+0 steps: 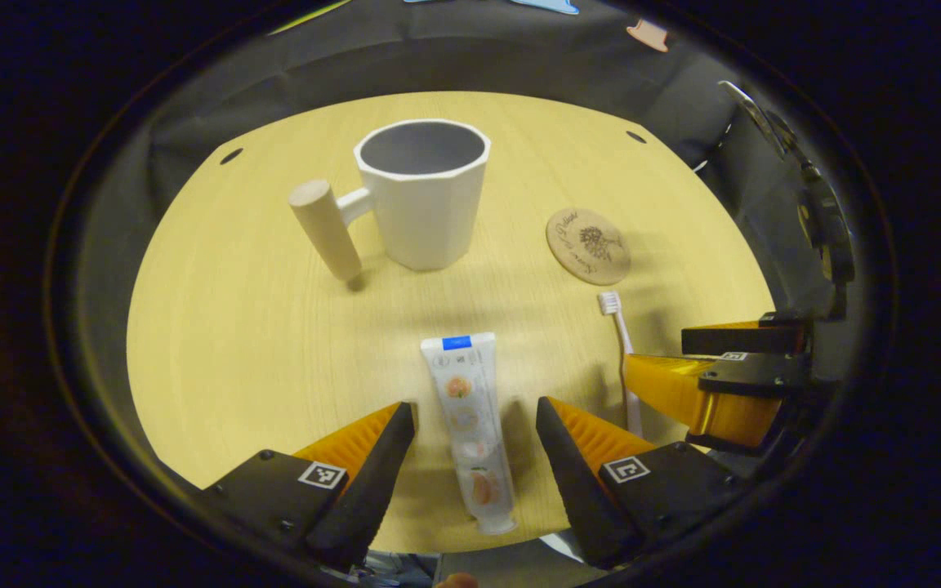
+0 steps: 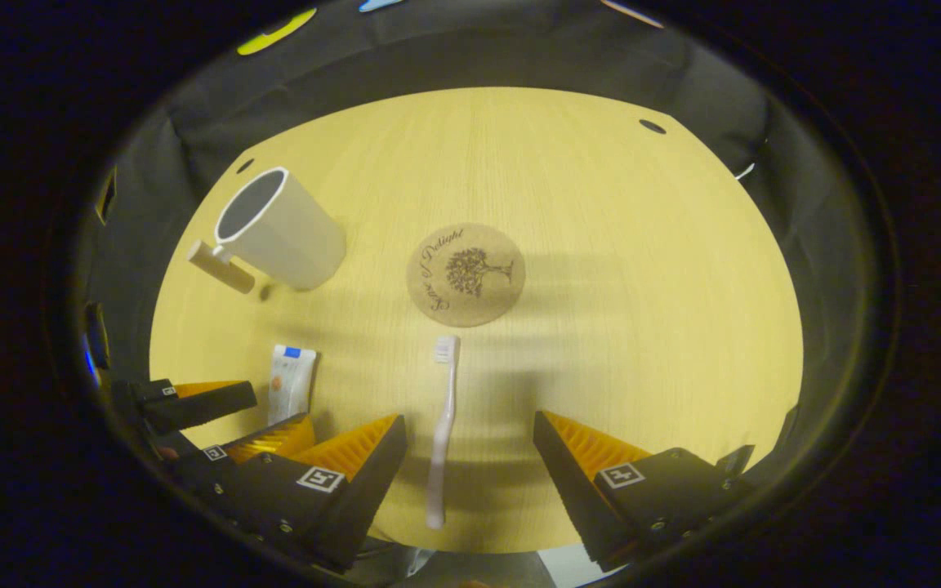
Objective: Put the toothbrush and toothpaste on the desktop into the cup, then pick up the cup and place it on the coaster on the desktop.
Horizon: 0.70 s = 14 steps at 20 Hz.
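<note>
A white toothpaste tube (image 1: 469, 425) lies flat on the wooden desktop, lengthwise between the fingers of my open left gripper (image 1: 475, 415), which do not touch it. The pale toothbrush (image 2: 443, 425) lies between the fingers of my open right gripper (image 2: 469, 429), bristles pointing away. A white cup (image 1: 424, 192) with a wooden handle (image 1: 326, 230) stands upright and empty at the back. The round cork coaster (image 1: 587, 245) lies right of the cup, beyond the toothbrush (image 1: 624, 351). In the right gripper view the cup (image 2: 278, 229) is at far left, the coaster (image 2: 466, 274) straight ahead, the toothpaste (image 2: 291, 384) at left.
The round wooden desktop (image 1: 234, 327) is ringed by black cloth walls. The right gripper (image 1: 715, 376) shows at the right edge of the left gripper view; the left gripper (image 2: 225, 425) shows at lower left of the right gripper view. Small holes (image 2: 652, 126) mark the desktop's far rim.
</note>
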Available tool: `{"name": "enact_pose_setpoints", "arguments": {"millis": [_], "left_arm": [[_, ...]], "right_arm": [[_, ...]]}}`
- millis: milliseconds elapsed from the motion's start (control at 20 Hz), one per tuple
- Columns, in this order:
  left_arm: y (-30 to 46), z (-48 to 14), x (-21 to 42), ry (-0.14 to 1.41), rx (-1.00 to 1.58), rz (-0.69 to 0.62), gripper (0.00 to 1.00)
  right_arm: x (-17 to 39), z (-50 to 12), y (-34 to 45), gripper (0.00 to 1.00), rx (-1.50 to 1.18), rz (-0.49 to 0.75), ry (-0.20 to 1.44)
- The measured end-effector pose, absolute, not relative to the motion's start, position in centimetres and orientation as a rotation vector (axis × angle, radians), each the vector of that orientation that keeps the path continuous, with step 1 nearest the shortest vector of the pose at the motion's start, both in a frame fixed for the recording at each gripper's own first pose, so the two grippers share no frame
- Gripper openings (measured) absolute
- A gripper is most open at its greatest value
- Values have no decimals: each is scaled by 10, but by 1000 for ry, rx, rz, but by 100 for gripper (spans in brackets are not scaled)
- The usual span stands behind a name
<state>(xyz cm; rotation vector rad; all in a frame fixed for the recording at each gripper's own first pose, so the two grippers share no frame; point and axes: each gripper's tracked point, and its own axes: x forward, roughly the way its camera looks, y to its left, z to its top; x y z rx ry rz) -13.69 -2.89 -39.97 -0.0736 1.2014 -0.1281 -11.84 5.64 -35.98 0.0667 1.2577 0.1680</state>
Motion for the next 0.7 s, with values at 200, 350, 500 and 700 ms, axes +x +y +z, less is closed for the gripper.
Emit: {"name": "enact_pose_setpoints", "arguments": {"millis": [200,350,500,700], "left_arm": [[-25,-413,-144,1247,-64,-102,99],[-23,-415,-141,1245,-33,-102,97],[-21,-418,-138,1245,11,-80,97],[-23,-418,-138,1243,15,-77,97]], "right_arm": [[-125,-377,57,97,41,170,1309],[-135,-381,52,97,-3,160,1357],[-136,-383,54,96,-27,157,1366],[-140,-382,57,99,-37,158,1382]]}}
